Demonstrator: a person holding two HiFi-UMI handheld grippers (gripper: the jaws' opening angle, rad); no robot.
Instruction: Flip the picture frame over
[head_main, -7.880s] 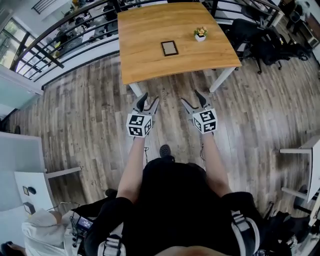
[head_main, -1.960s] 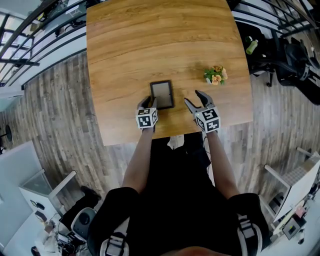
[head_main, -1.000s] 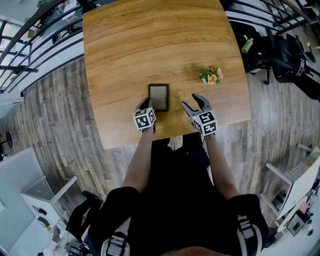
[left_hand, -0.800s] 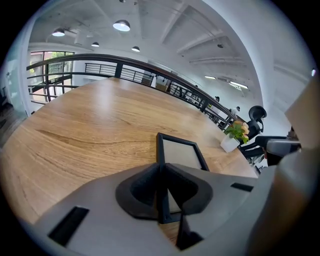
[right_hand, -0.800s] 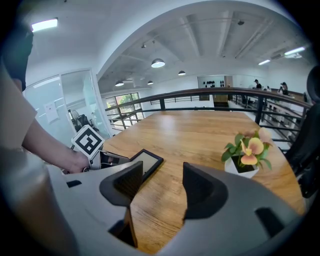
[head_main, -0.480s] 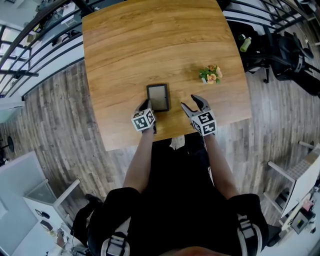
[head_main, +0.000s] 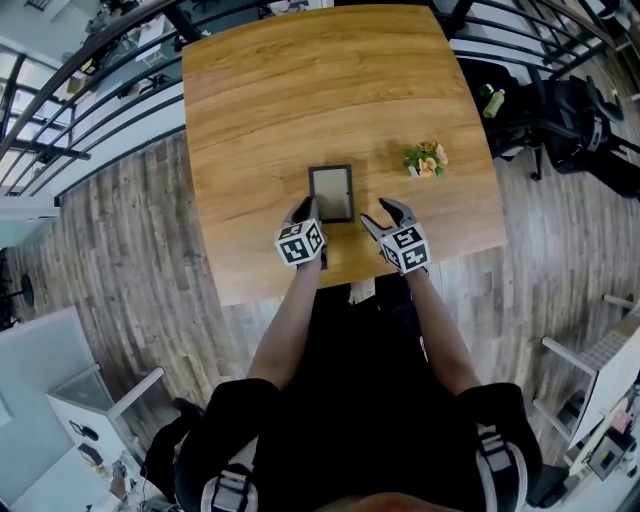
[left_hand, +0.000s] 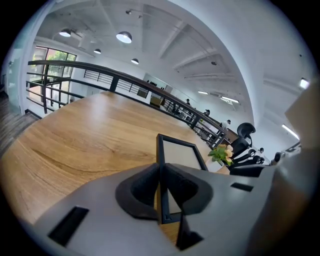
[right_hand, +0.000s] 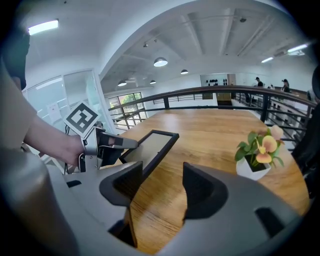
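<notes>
A small black picture frame (head_main: 331, 193) with a pale panel lies lengthwise on the wooden table (head_main: 280, 100), near its front edge. My left gripper (head_main: 308, 208) is shut on the frame's near left edge. In the left gripper view the frame (left_hand: 181, 152) runs thin-edge-on between the closed jaws of the left gripper (left_hand: 161, 176). The right gripper view shows the frame (right_hand: 154, 144) tilted, its near end held off the wood by the left gripper (right_hand: 111, 143). My right gripper (head_main: 383, 212) stands open just right of the frame, with nothing between the jaws of the right gripper (right_hand: 162, 182).
A small white pot of flowers (head_main: 426, 160) stands on the table to the right of the frame, and shows close by as the flower pot (right_hand: 257, 156). A dark railing (head_main: 110, 60) runs beyond the table's far left. Black chairs and bags (head_main: 560, 100) stand off its right side.
My left gripper has risen a little with the frame's near edge in it, so the frame now tilts up. The right gripper has stayed where it was.
</notes>
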